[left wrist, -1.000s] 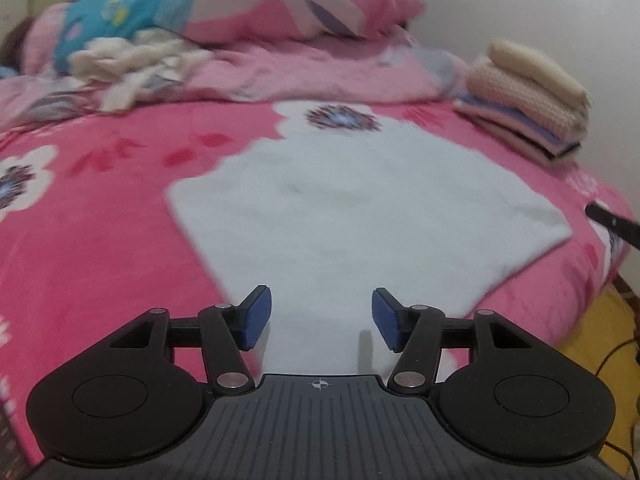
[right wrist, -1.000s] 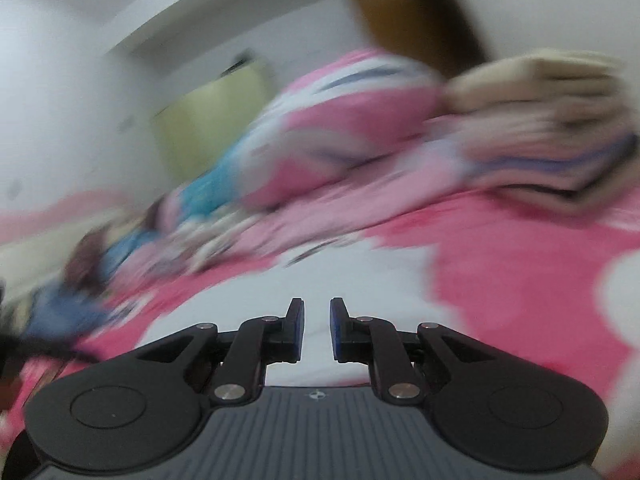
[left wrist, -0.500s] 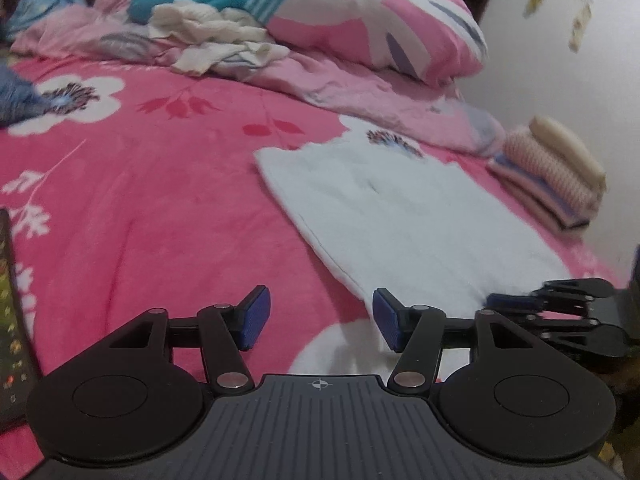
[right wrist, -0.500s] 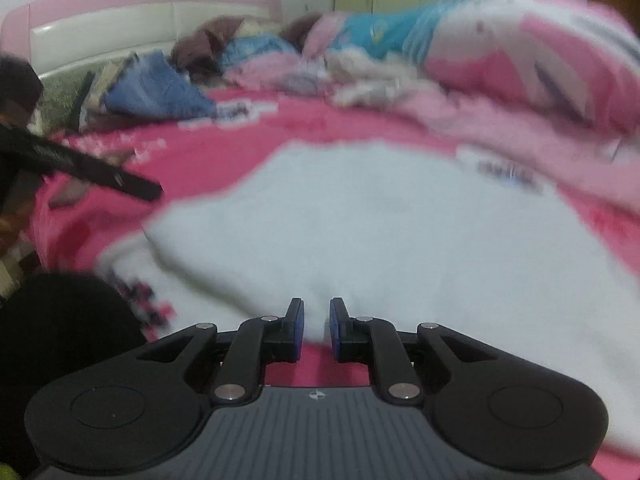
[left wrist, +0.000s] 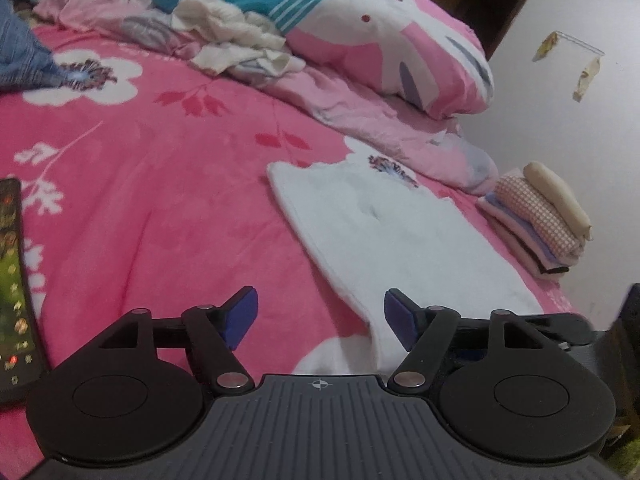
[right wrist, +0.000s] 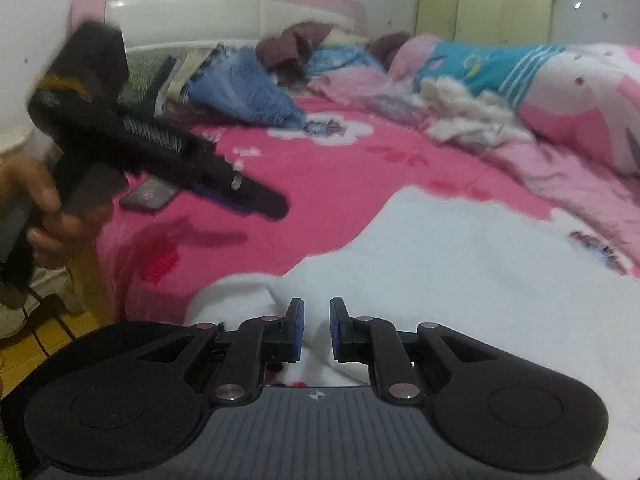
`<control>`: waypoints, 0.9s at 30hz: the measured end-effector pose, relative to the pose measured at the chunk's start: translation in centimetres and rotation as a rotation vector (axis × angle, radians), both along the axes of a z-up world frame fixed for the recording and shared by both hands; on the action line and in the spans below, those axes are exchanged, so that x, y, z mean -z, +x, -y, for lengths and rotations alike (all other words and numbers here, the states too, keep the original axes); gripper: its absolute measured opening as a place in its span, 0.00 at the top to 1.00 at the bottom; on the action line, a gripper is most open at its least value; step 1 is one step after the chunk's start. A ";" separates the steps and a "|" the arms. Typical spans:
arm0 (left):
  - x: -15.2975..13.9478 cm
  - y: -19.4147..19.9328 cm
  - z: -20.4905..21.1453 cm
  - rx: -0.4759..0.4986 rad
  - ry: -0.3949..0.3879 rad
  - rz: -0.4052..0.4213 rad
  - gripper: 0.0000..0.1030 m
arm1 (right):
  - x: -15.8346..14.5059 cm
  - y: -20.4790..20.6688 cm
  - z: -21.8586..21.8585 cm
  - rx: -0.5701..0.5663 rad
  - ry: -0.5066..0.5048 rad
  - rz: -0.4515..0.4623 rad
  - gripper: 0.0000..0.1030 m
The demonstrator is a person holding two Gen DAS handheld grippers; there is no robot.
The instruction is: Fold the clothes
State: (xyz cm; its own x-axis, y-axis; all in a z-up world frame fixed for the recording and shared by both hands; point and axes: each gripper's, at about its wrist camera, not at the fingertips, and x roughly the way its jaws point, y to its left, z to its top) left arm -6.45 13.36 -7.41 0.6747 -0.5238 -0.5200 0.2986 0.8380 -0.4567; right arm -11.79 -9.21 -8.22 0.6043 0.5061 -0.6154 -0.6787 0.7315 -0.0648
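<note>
White cloth (left wrist: 404,248), a soft garment spread flat on the pink flowered blanket (left wrist: 152,200), is the thing being folded; its near corner lies right in front of both tools. The left gripper (left wrist: 320,316) hangs over that near edge with its jaws wide and opening; the cloth's corner sits below the gap, beside the right-hand blue pad, but the pads do not press on it. The right gripper (right wrist: 317,330) is low over the same white cloth (right wrist: 460,280), its blue pads drawn close with a narrow slit between them. A fold of the cloth shows behind that slit, and I cannot tell whether any of it is pinched.

In the right wrist view the left gripper (right wrist: 256,200) appears from the side as a black tool above the blanket (right wrist: 320,176), held by a person's hand (right wrist: 44,208). A phone (left wrist: 12,288) lies on the blanket at the left edge of the left wrist view.

Further back, near the wall, a stack of folded clothes (left wrist: 540,220) sits just beyond the far corner of the white cloth. Behind it a rumpled pale pink sheet (left wrist: 360,112) runs across the bed, with a large pink, white and teal pillow (left wrist: 360,28) on top and a heap of cream clothes (left wrist: 236,44) against it. A blue garment (right wrist: 248,88) and a brown one (right wrist: 296,48) lie at the pink and white headboard (right wrist: 224,4).
</note>
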 end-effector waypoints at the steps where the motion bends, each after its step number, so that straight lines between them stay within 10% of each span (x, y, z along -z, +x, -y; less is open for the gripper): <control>1: -0.1 0.1 0.2 0.001 -0.002 -0.001 0.32 | 0.9 0.8 -0.9 -0.007 -0.024 -0.030 0.86; 7: -1.6 0.6 3.1 0.048 0.017 0.048 0.19 | -0.4 1.6 1.3 0.079 0.032 -0.063 0.82; 13: -2.4 1.2 9.2 0.161 0.075 0.107 0.00 | -3.4 -1.3 9.6 0.442 0.225 -0.044 0.35; 21: -0.7 1.9 13.4 0.133 0.178 -0.017 0.00 | -3.6 -3.3 14.0 0.773 0.220 -0.040 0.02; 27: -0.1 2.0 13.8 0.067 0.160 -0.094 0.00 | -4.3 -2.9 15.1 0.852 0.226 -0.011 0.00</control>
State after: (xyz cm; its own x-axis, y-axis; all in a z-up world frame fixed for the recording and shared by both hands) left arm -4.49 -0.49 -7.35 0.5859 -0.4717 -0.6589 0.3184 0.8817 -0.3481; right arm -14.65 -24.33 -3.89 0.8264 -0.0038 -0.5631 0.1039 0.9838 0.1458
